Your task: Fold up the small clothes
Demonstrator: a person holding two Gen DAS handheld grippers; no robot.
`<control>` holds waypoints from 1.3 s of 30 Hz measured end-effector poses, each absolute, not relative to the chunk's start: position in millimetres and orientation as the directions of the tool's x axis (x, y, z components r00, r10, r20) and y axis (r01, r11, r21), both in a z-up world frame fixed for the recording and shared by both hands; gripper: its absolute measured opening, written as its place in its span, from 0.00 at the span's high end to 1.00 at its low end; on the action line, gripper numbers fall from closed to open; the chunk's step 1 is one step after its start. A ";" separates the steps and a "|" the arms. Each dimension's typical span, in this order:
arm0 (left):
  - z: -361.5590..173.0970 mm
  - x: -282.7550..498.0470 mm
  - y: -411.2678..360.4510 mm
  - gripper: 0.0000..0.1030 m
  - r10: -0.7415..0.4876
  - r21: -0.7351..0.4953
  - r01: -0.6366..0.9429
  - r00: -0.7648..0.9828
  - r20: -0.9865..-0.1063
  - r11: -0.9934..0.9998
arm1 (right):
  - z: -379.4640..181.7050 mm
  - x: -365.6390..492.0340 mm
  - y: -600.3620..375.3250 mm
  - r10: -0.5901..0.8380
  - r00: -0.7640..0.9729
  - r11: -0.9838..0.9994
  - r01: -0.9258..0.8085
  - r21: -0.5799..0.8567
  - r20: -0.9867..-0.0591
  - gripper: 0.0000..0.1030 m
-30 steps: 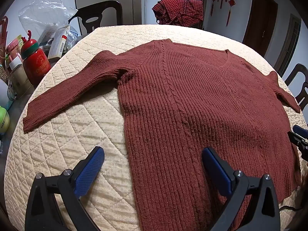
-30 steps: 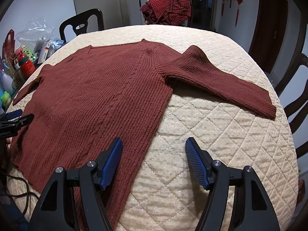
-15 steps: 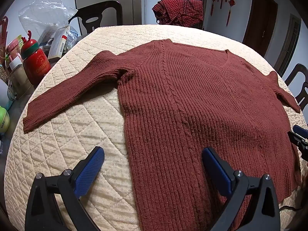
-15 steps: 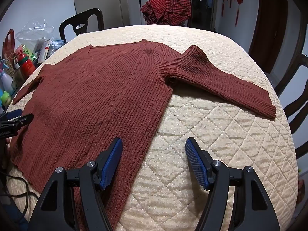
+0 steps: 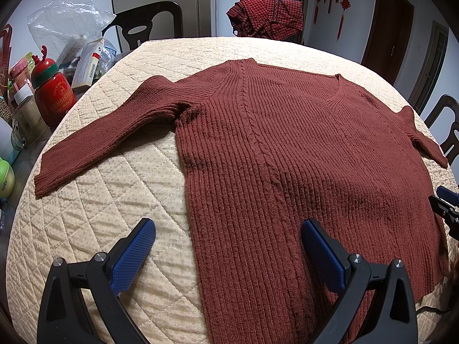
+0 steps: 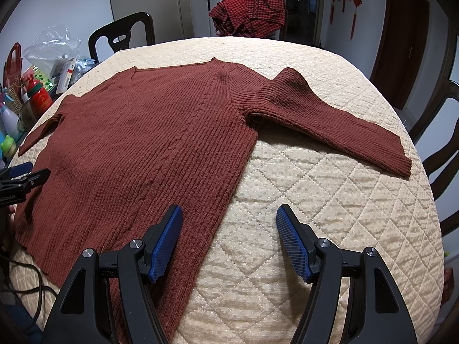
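Note:
A dark red ribbed sweater (image 5: 287, 157) lies flat and face up on the quilted cream table cover (image 5: 100, 200), both sleeves spread out. It also shows in the right wrist view (image 6: 149, 143). My left gripper (image 5: 228, 235) is open and empty, above the sweater's lower left side edge. My right gripper (image 6: 229, 223) is open and empty, above the lower right side edge. Each gripper's tip shows at the edge of the other's view, the right gripper (image 5: 444, 200) and the left gripper (image 6: 23, 172).
A red bottle (image 5: 53, 97), boxes and a plastic bag (image 5: 66, 28) crowd the table's left edge. A red checked garment (image 5: 266, 17) hangs over a chair at the far side. Dark chairs (image 6: 441, 143) stand around the table. A black cable (image 6: 25, 289) trails at the near left.

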State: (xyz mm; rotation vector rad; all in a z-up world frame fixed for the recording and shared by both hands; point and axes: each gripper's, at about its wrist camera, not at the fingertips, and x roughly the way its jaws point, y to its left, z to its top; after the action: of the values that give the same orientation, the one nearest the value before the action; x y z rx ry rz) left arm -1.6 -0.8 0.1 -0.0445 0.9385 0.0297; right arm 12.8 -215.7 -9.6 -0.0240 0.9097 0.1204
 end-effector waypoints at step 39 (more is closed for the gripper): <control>7.5 0.8 4.9 0.00 0.002 -0.040 -0.059 0.582 -0.813 0.997 | -8.9 15.4 -213.5 0.087 0.596 0.994 -0.108 0.027 -0.798 0.33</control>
State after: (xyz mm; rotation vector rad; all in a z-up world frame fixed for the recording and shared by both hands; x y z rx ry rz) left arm 0.8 4.9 7.5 -0.0647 0.9490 0.0360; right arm 15.4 -213.5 -8.9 -0.0254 0.9248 0.1132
